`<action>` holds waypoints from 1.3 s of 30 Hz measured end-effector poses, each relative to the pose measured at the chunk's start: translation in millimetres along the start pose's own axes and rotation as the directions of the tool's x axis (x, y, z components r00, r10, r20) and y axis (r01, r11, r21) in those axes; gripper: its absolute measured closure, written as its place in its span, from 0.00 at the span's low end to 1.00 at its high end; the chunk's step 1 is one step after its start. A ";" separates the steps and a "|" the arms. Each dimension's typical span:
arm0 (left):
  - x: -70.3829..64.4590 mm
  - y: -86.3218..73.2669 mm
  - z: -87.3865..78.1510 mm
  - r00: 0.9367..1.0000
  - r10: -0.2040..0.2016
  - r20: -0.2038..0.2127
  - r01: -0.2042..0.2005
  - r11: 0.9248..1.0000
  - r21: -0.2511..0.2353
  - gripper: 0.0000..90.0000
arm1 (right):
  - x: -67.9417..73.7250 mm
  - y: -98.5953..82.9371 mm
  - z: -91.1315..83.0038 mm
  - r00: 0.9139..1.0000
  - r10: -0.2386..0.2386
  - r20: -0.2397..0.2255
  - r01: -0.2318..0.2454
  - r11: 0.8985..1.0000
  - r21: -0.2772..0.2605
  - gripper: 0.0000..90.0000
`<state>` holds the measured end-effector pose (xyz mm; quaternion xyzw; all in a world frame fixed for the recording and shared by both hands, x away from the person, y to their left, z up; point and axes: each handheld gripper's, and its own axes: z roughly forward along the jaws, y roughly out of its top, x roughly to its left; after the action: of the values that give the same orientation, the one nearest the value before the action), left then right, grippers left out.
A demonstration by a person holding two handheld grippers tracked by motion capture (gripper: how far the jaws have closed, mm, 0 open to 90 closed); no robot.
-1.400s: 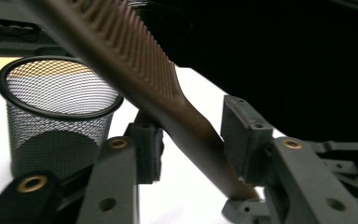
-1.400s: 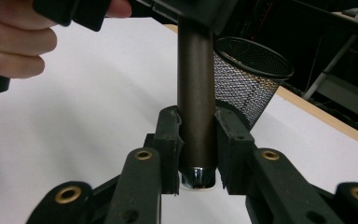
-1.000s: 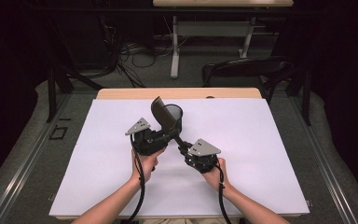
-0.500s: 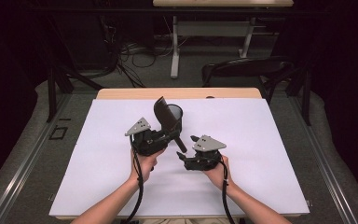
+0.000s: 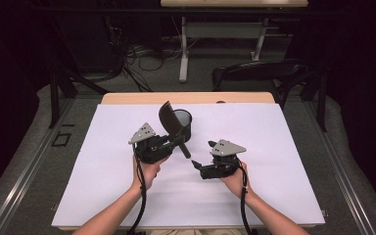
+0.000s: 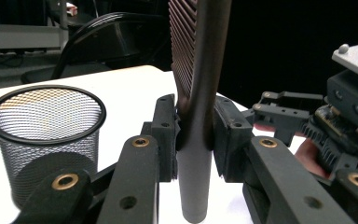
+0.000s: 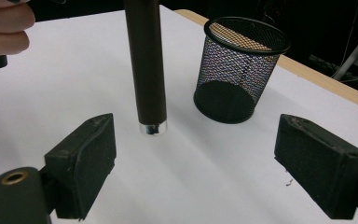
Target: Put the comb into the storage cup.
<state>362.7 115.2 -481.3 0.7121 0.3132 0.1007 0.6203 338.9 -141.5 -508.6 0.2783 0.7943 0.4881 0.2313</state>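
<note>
A dark brown brush-like tool (image 5: 168,119) with a ribbed oval head and a round handle (image 7: 147,70) is held tilted above the white table cover. My left gripper (image 5: 176,139) is shut on the tool's handle (image 6: 200,116), head upward. A black mesh cup (image 5: 183,122) stands upright just behind the tool; it looks empty (image 6: 46,126) (image 7: 240,70). My right gripper (image 5: 197,164) is open, its jaws (image 7: 191,158) wide apart and a little short of the handle's lower end, touching nothing.
A white cover (image 5: 274,147) spans the wooden table, with bare room on all sides of the cup. A black chair (image 5: 259,73) and a desk frame stand beyond the far edge. The hand (image 7: 4,28) on the left gripper is at the upper left.
My right gripper has drawn back to the right, away from the handle's lower end. The left gripper, tool and cup have stayed in place.
</note>
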 end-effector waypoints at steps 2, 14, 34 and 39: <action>-0.1 0.5 -1.9 1.000 0.016 -0.008 -0.016 1.000 -0.001 0.81 | -2.2 -0.2 -2.8 1.000 0.005 0.000 -0.005 1.000 -0.004 0.12; 4.9 3.6 -12.2 0.997 0.062 -0.055 -0.062 0.998 0.002 0.81 | -13.3 -1.7 -14.8 1.000 0.016 -0.025 -0.016 1.000 0.006 0.04; 7.3 9.8 -26.0 0.984 0.139 -0.113 -0.137 0.990 0.021 0.81 | -29.1 -9.3 -28.8 0.999 -0.003 -0.044 0.004 1.000 0.019 0.01; 7.9 11.5 -29.7 0.981 0.149 -0.123 -0.148 0.989 0.020 0.81 | -32.3 -10.4 -30.4 0.999 -0.001 -0.046 0.002 1.000 0.017 0.01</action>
<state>356.8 143.8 -466.2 0.7290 0.2978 0.1891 0.5867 341.1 -186.6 -502.3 0.2684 0.8038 0.4873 0.2107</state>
